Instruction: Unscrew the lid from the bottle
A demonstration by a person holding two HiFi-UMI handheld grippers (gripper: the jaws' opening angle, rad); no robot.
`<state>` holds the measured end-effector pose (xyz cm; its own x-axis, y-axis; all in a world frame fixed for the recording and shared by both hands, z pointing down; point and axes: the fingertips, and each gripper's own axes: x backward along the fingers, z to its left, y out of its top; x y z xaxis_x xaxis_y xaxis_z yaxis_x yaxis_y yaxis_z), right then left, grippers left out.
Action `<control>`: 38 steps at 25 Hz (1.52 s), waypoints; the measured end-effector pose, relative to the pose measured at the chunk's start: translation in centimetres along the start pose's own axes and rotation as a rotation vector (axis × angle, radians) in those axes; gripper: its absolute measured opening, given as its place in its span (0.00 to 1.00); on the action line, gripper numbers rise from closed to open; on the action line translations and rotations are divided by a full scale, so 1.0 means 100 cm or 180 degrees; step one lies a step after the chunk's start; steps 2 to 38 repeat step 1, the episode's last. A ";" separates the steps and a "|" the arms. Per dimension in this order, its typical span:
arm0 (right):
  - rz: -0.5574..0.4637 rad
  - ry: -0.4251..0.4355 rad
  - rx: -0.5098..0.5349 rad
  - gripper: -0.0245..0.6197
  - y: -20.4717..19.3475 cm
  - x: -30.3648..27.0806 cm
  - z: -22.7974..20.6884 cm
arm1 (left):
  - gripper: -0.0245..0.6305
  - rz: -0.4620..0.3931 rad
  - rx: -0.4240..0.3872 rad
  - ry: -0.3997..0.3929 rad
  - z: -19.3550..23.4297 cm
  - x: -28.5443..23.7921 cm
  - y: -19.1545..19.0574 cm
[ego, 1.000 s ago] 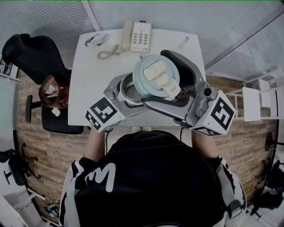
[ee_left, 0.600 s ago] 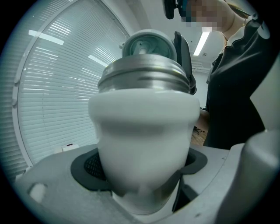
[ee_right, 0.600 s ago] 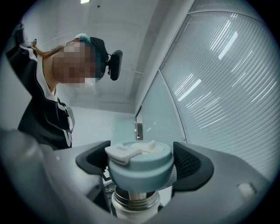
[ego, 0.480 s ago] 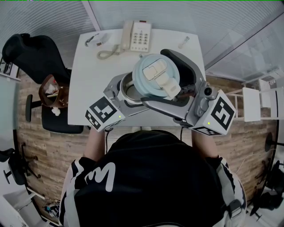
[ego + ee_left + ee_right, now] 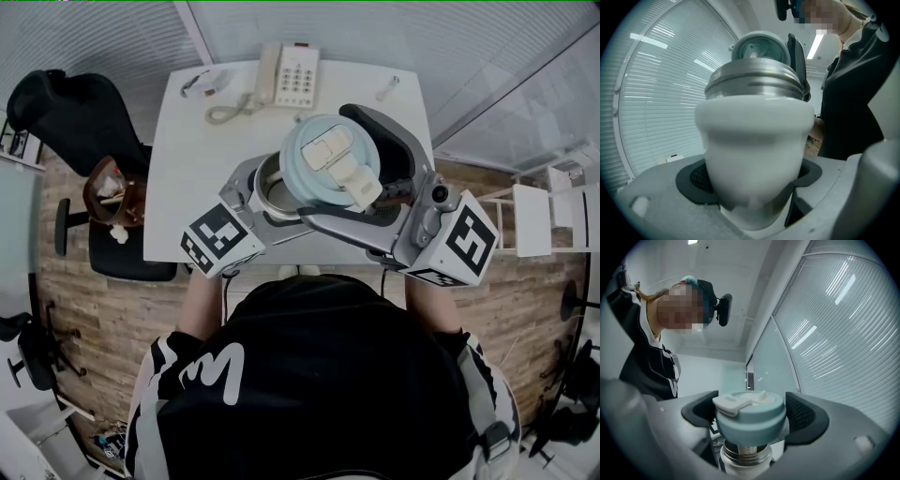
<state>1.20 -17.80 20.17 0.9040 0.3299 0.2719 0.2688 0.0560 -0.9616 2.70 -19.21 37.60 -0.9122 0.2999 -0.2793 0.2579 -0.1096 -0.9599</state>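
I hold a white bottle [image 5: 752,140] with a steel threaded neck [image 5: 754,84] up in the air; my left gripper [image 5: 752,187] is shut on its body. The light-blue lid [image 5: 328,155] with a white flip tab is off the neck and hangs just above it, offset to one side. My right gripper [image 5: 354,183] is shut on it. In the right gripper view the lid [image 5: 749,416] sits between the dark pads [image 5: 804,416] with the bottle mouth [image 5: 744,456] right below. In the head view the open steel mouth [image 5: 275,194] shows beside the lid, inside the left gripper [image 5: 272,202].
Below my hands stands a white table [image 5: 187,159] with a desk telephone [image 5: 291,75], a small item [image 5: 202,84] at its far left and another [image 5: 387,89] at its far right. A black office chair [image 5: 66,112] and a brown bag [image 5: 112,197] stand to the left.
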 end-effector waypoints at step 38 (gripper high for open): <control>0.0000 0.0001 0.0000 0.72 0.000 0.000 0.000 | 0.72 0.0001 0.0005 -0.0003 0.000 0.000 0.000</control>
